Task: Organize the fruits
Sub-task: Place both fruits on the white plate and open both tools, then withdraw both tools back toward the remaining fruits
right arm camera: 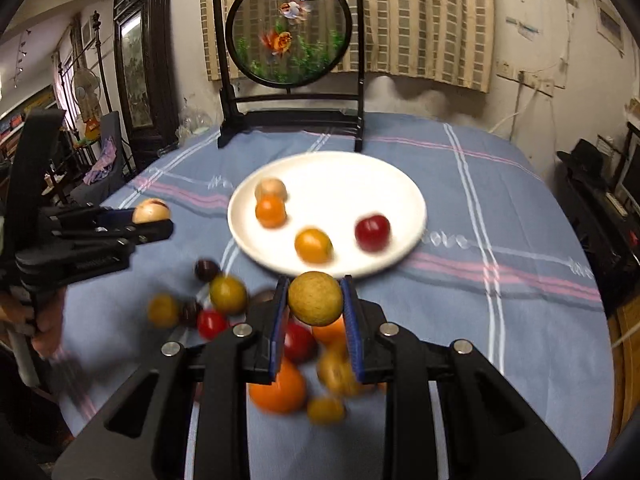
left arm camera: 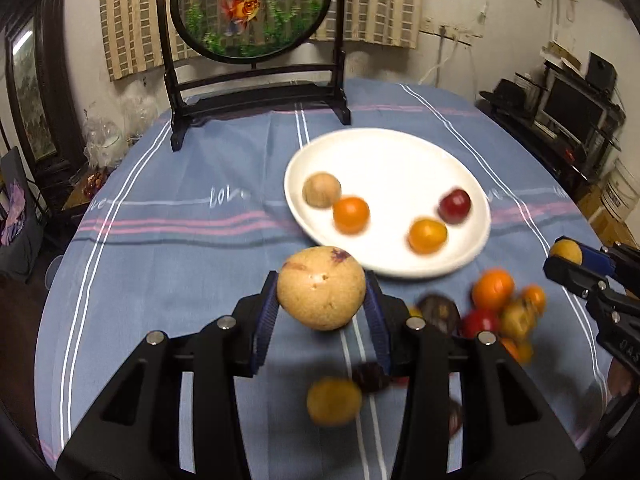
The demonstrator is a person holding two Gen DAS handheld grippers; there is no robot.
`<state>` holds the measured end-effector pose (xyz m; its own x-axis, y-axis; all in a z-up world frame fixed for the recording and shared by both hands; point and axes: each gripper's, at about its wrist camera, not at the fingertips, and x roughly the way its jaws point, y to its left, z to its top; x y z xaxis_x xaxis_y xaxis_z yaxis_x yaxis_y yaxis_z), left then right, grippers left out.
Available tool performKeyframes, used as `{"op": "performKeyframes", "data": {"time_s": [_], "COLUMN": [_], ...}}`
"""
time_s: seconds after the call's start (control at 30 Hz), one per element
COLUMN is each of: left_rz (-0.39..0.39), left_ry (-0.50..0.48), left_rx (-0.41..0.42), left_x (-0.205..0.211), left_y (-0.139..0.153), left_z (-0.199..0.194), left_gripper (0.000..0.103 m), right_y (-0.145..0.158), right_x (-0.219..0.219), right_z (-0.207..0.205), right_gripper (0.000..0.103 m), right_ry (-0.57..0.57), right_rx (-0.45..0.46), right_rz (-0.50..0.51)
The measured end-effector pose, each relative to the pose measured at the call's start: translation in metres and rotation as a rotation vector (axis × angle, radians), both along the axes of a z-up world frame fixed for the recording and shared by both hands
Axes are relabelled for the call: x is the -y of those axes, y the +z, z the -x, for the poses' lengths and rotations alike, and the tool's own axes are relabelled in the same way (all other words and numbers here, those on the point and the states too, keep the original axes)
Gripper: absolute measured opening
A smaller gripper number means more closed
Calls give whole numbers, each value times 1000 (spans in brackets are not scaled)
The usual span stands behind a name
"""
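My left gripper (left arm camera: 322, 294) is shut on a large tan fruit (left arm camera: 321, 288) with a purple blotch, held above the blue cloth. It shows at the left of the right wrist view too, left gripper (right arm camera: 154, 218) with the tan fruit (right arm camera: 150, 211). My right gripper (right arm camera: 315, 300) is shut on a small yellow-green fruit (right arm camera: 315, 298), seen from the left wrist view as the yellow fruit (left arm camera: 566, 252). The white plate (left arm camera: 400, 152) (right arm camera: 340, 168) lies beyond both, holding a tan fruit (left arm camera: 321, 190), two orange ones (left arm camera: 351, 215) and a red one (left arm camera: 455, 205). A loose fruit pile (right arm camera: 224, 300) (left arm camera: 496, 308) lies on the cloth below.
A dark wooden stand with a round goldfish panel (left arm camera: 252, 8) (right arm camera: 290, 30) stands at the table's far edge behind the plate. The blue striped tablecloth (left arm camera: 180, 208) covers the round table. A hand (right arm camera: 44, 328) holds the left gripper's handle. Dark furniture lines both sides.
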<state>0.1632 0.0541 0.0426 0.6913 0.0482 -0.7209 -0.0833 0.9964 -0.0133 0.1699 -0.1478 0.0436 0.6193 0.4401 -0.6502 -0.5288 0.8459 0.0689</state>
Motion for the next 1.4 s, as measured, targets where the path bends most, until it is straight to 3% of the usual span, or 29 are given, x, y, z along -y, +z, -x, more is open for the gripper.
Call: {"op": "performKeyframes", "data": {"time_s": [0.17, 0.37, 0.6, 0.63, 0.67, 0.73, 1.07, 1.13, 1.17, 1.2, 1.4], "left_rz": [18, 17, 11, 8, -12, -37, -23, -16, -16, -17, -49], "left_ry": [-17, -19, 16, 20, 27, 29, 33, 40, 43, 45, 54], "left_rx": [-26, -49, -104, -84, -69, -57, -26, -22, -21, -19, -9], "left_x": [4, 7, -2, -1, 0, 2, -2, -4, -4, -5, -3], "left_y": [-8, -21, -45, -44, -43, -40, -19, -17, -16, -15, -16], "left_z": [-48, -87, -115, -114, -114, -114, -78, -65, -60, -54, -12], "left_gripper": [42, 42, 44, 47, 61, 77, 80, 82, 82, 84, 87], "right_y": [-7, -32, -44, -45, -46, -47, -31, -27, -25, -25, -28], "right_x": [-28, -43, -47, -47, -46, -43, -7, 1, 6, 12, 35], "right_z": [-46, -92, -121, -124, -127, -130, -89, -79, -72, -67, -33], "right_gripper": [26, 26, 27, 29, 29, 31, 31, 37, 44, 59, 61], "right_ry": [-19, -35, -46, -49, -53, -60, -68, -81, -92, -110, -149], "right_rx": [-3, -71, -135, -144, -158, -188, -166, -154, -150, -143, -140], "right_rz": [54, 96, 53, 49, 38, 11, -32, -33, -41, -56, -90]}}
